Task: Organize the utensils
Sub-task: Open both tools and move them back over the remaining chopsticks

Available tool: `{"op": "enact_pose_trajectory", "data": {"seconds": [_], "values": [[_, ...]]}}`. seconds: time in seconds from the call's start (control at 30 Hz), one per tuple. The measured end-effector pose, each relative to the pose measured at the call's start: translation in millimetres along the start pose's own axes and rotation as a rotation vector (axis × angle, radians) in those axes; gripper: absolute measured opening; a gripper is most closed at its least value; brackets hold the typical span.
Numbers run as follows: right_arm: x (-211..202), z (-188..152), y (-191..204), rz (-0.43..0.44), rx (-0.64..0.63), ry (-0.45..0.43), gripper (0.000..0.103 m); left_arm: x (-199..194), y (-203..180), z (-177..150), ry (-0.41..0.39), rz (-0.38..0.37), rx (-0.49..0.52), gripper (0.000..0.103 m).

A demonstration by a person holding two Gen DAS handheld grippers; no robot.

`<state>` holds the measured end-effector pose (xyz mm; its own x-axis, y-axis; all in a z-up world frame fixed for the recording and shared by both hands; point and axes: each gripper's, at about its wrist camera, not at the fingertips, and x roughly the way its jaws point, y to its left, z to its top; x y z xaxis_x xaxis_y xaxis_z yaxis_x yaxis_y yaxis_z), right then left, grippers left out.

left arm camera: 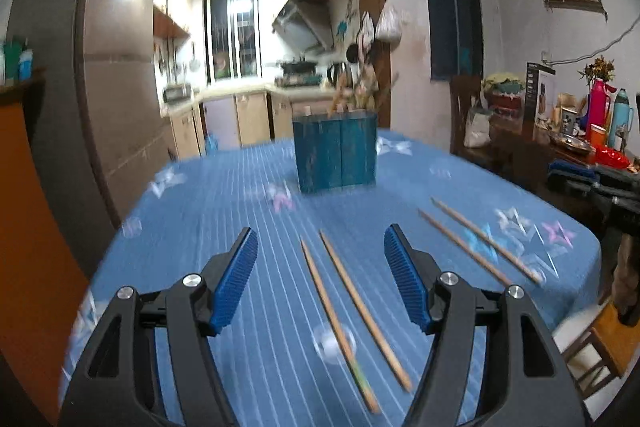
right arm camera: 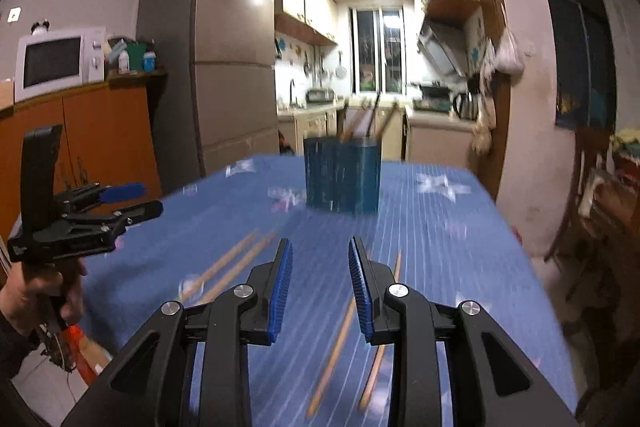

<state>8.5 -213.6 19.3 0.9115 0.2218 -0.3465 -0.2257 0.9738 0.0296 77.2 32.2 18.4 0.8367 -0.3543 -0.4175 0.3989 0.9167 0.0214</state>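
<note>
A blue wooden utensil holder (left arm camera: 337, 155) stands mid-table; it also shows in the right wrist view (right arm camera: 342, 179) with chopsticks standing in it. One pair of wooden chopsticks (left arm camera: 352, 311) lies on the blue striped tablecloth below my open, empty left gripper (left arm camera: 320, 247). A second pair of chopsticks (left arm camera: 480, 241) lies further right. In the right wrist view my right gripper (right arm camera: 320, 251) is open and empty above that pair of chopsticks (right arm camera: 340, 339). The other pair of chopsticks (right arm camera: 236, 263) lies to its left. The left gripper (right arm camera: 132, 201) hovers over the table's left edge.
The table (right arm camera: 440, 227) has a blue striped cloth with star prints. A fridge (right arm camera: 224, 59) and an orange cabinet (right arm camera: 100, 131) with a microwave (right arm camera: 56, 61) stand left. A cluttered sideboard (left arm camera: 568, 147) and a chair (left arm camera: 600, 339) stand right. The kitchen lies behind.
</note>
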Motion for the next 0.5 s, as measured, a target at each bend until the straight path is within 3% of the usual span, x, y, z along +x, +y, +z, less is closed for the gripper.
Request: {"op": "enact_pose_trajectory", "data": {"seconds": [0.23, 0.43, 0.5], "values": [[1, -71, 5, -0.016, 0.071, 0.141, 0.025, -2, -8, -58, 0.082, -0.003, -0.012, 0.063], [8, -89, 14, -0.021, 0.072, 0.178, 0.024, 0, -13, -81, 0.108, -0.008, 0.01, 0.063], [12, -91, 15, -0.03, 0.075, 0.184, 0.023, 2, -11, -87, 0.12, -0.014, 0.002, 0.058]]}}
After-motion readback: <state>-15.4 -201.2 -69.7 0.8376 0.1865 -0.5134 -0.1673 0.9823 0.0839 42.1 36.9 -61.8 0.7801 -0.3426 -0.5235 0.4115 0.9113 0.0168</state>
